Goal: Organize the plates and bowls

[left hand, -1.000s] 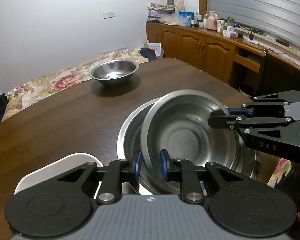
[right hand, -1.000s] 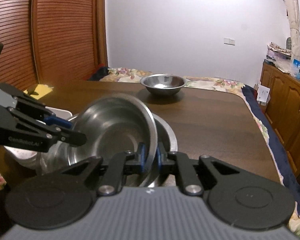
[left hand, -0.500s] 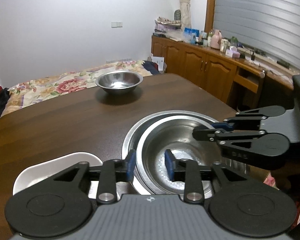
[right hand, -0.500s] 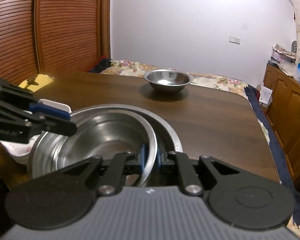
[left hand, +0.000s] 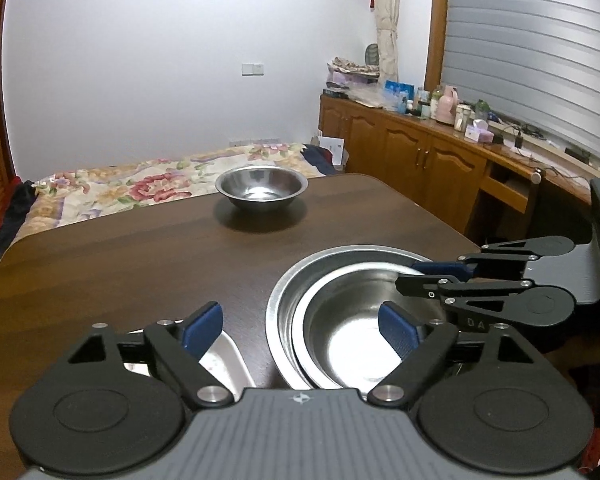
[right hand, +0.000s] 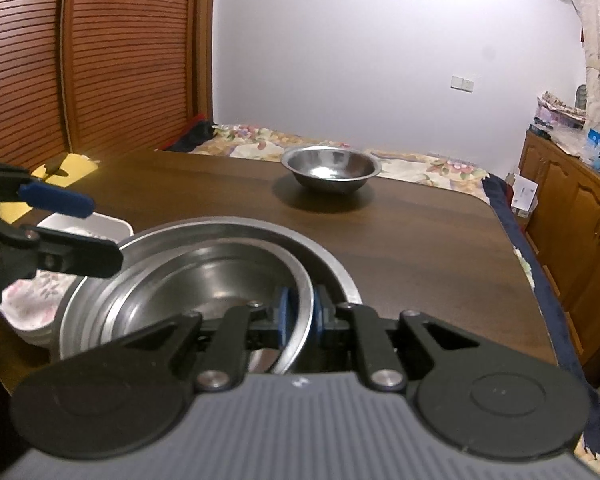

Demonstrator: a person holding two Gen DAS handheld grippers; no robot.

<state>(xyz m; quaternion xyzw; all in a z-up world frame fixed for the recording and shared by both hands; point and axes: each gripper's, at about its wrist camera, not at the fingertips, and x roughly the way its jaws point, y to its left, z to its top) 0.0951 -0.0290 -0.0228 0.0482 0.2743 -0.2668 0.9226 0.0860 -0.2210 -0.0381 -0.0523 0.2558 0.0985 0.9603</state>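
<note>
One steel bowl (right hand: 204, 280) sits nested in the larger bowl (left hand: 296, 280) — my right tongs (right hand: 299, 316) pinch its rim, my left tongs (left hand: 300, 326) gape wide, holding nothing. The far bowl (left hand: 261, 187) stands alone across the counter (left hand: 120, 256), unstacked — I judge the job about half done.

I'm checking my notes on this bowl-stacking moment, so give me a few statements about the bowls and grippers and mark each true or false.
1. The left hand-held gripper is open. True.
2. The right hand-held gripper is open. False: it is shut on the inner steel bowl's rim.
3. The inner steel bowl sits nested in the larger steel bowl. True.
4. The far steel bowl is stacked too. False: it stands alone across the table.
</note>
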